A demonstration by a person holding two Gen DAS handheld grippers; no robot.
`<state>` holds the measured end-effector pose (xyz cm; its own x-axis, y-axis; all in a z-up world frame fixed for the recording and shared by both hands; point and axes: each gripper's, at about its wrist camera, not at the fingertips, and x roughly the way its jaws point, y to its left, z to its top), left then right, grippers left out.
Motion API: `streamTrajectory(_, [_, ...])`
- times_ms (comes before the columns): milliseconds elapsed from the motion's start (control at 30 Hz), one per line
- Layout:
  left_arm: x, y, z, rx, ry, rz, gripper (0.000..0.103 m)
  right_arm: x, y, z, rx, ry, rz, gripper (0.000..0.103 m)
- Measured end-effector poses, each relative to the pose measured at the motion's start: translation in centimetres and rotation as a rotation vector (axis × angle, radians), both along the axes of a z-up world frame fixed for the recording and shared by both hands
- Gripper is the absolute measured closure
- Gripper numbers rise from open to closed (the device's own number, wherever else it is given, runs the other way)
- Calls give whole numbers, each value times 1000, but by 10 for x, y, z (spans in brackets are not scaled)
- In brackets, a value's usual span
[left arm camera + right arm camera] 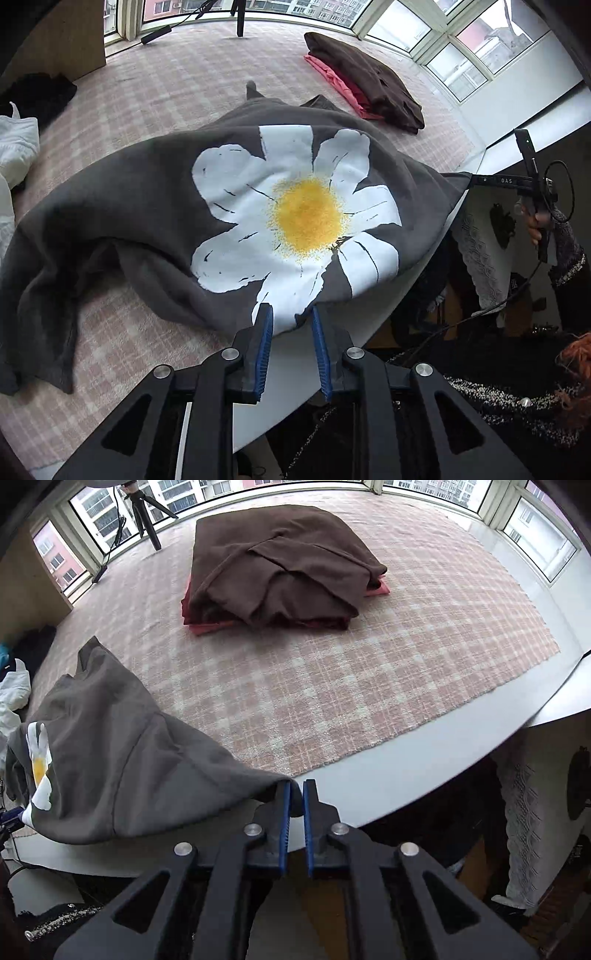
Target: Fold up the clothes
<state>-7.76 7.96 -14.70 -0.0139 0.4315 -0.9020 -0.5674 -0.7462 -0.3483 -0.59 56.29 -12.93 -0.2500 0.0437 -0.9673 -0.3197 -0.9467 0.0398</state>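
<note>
Grey sweatshirt (155, 206) w/ big white daisy print (295, 210), yellow centre, is stretched between both grippers over the near edge of the table (424, 760). Far part of it lies on the pink-and-cream checked mat (332, 686); the left side sags in loose folds onto the mat.

Left gripper (291, 314): blue-padded fingers sit at the sweatshirt's near hem, just under the daisy's lower petals. There's a visible gap betw. the pads and fabric runs across their tips; can't tell for sure if cloth is pinched or only resting there.

Right gripper (297, 790): jaws nearly together, clamped on a corner of the grey sweatshirt, which bunches at the left pad. Cloth pulls taut from that corner back toward the left. In the left wrist view the same gripper shows at the right edge, held by a hand (535, 225) in a dark flecked knit sleeve, corner of the sweatshirt stretched to a point at its tip.

Further back on the mat: folded brown garment (280, 561) stacked on top of a folded coral-pink one (207, 627), well apart from the sweatshirt. Far left: white clothing (16, 147) and a dark heap (40, 92). Black tripod (144, 509) stands by the windows (476, 48) behind.
</note>
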Motion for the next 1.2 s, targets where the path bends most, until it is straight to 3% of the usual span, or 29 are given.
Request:
streamTrajectory(133, [-29,-48,20,-68,63,143,77,-31,-23,22,-48,95,159,79])
streamTrajectory(200, [-49,-64,31,-113,135,198,70,-47,-30,35,-92,143,219,63])
streamTrajectory(300, [-93,-57,30,-121,236,169,51,-76,-37,37,-124,176,273,59])
streamTrajectory(333, [-108,-53,21,-123,234,155,46,-85,-39,37,-134,185,291,57])
streamTrajectory(400, [-134,-44,-1,-143,208,121,45,-104,-47,31,-160,197,325,51])
streamTrajectory(433, [-142,-38,-14,-158,179,102,47,-114,-56,21,-186,191,342,51])
streamTrajectory(500, [-144,-27,-31,-155,122,61,63,-133,-76,-1,-246,176,378,51])
streamTrajectory(533, [-142,-21,-39,-148,94,37,84,-139,-89,-11,-287,164,398,51])
streamTrajectory(567, [-137,-16,-42,-154,91,11,95,-146,-102,-22,-329,153,418,51])
streamTrajectory(667, [-120,-8,-38,-159,156,-31,102,-154,-149,-34,-395,132,533,51])
streamTrajectory(733, [-115,-12,-30,-139,166,-22,102,-153,-179,-37,-320,130,627,51])
streamTrajectory(767, [-113,-15,-26,-131,168,-11,102,-152,-192,-41,-247,127,665,51])
streamTrajectory(800, [-110,-19,-21,-124,168,0,102,-151,-201,-45,-202,119,694,68])
streamTrajectory(867, [-105,-29,-11,-109,168,22,102,-151,-204,-48,-226,85,694,98])
streamTrajectory(1000, [-74,-51,12,-74,186,28,102,-131,-192,-23,-274,96,684,100])
streamTrajectory(1100, [-40,-66,5,-26,95,18,102,-96,-192,-15,-368,38,709,100])
streamTrajectory(1167, [-18,-70,-10,-58,41,-7,101,-77,-196,-21,-365,-28,748,100])
streamTrajectory(1200, [-9,-72,-18,-85,19,-17,100,-82,-191,-19,-348,-11,730,100])
